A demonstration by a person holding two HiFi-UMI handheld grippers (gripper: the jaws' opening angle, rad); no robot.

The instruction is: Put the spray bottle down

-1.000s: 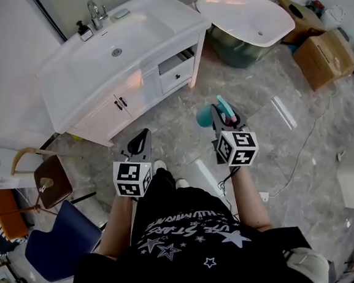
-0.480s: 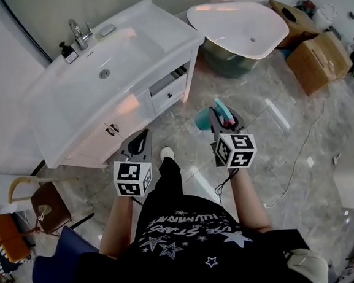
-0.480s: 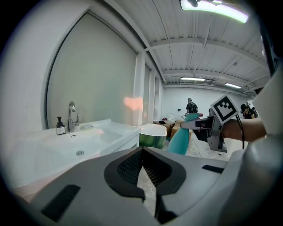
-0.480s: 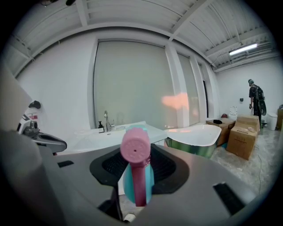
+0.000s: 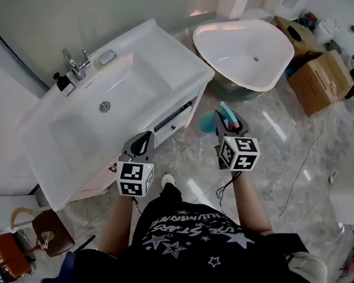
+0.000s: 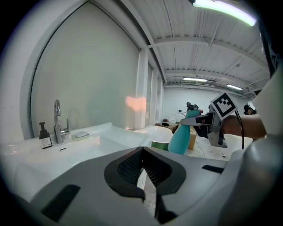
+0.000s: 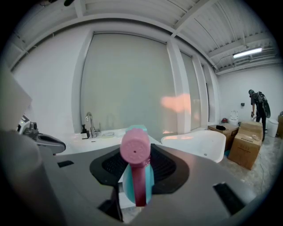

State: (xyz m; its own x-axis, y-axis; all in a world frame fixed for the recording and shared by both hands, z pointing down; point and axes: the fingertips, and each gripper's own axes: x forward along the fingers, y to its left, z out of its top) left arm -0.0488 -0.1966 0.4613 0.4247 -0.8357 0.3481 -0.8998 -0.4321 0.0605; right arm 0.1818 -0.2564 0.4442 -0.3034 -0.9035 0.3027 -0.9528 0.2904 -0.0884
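A teal spray bottle (image 5: 210, 122) with a pink head hangs over the marble floor, held by its neck in my right gripper (image 5: 227, 120). In the right gripper view the pink head (image 7: 134, 149) fills the space between the jaws, which are shut on it. From the left gripper view the bottle (image 6: 180, 139) hangs upright beneath the right gripper (image 6: 195, 118). My left gripper (image 5: 142, 142) is level with the front edge of the white sink vanity (image 5: 54, 148). Its jaws (image 6: 142, 152) meet at the tips and hold nothing.
The vanity carries a faucet (image 5: 75, 63), a soap dispenser (image 5: 64, 85) and a soap dish (image 5: 107, 56), and its drawer (image 5: 176, 115) stands open. A white tub (image 5: 242, 46) and cardboard boxes (image 5: 322, 76) lie to the right. A brown chair (image 5: 49, 232) stands at lower left.
Both grippers have travelled forward toward the vanity, which now lies much closer beneath the left one. The right gripper still holds the bottle the same way.
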